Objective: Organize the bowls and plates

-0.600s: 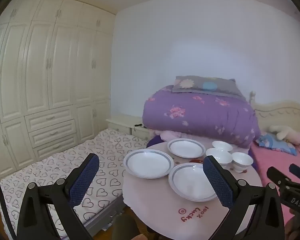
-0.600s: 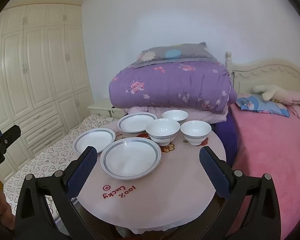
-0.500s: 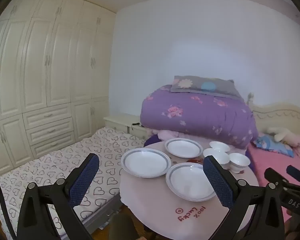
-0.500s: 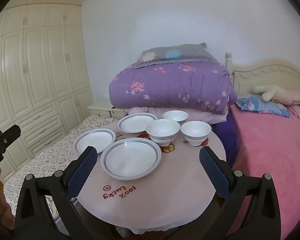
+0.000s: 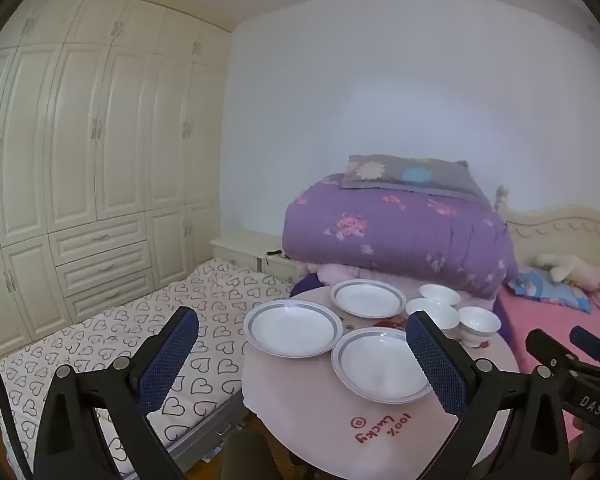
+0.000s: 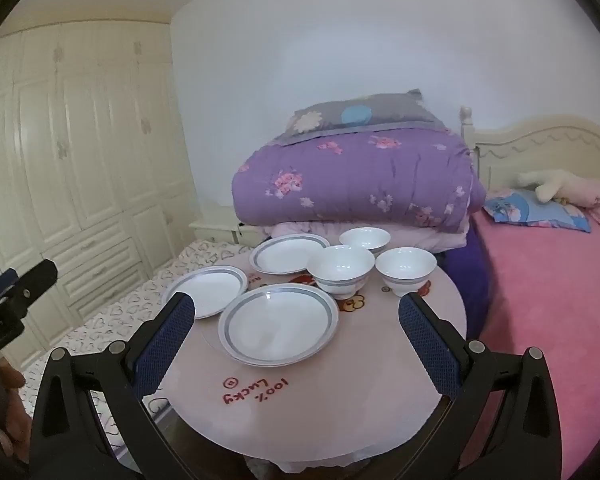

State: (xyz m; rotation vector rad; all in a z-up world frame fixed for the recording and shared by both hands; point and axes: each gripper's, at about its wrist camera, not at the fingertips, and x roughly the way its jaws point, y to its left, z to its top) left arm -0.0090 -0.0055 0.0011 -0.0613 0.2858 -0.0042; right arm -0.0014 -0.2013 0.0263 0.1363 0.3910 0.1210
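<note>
A: Judging by the layout, nothing is sorted yet. Three plates lie apart on the bench (image 6: 380, 420): one just ahead of the right gripper (image 6: 296, 316), the near plate (image 6: 278, 324); a left plate (image 6: 206, 290) beyond its left finger; and a far plate (image 6: 290, 252).

B: And the bowls?

A: Three, unstacked, ahead and to the right: a middle bowl (image 6: 340, 270), a right bowl (image 6: 406, 270), a back bowl (image 6: 365, 238). All the stacking is left.

B: Grippers?

A: Both spread wide, holding nothing. The left gripper (image 5: 300, 344) hangs short of the bench, plates ahead.

B: Anything unclear?

A: The near bench edge is cut off behind the gripper frames, its base is hidden, and the back bowl is partly covered by the middle one.
</note>
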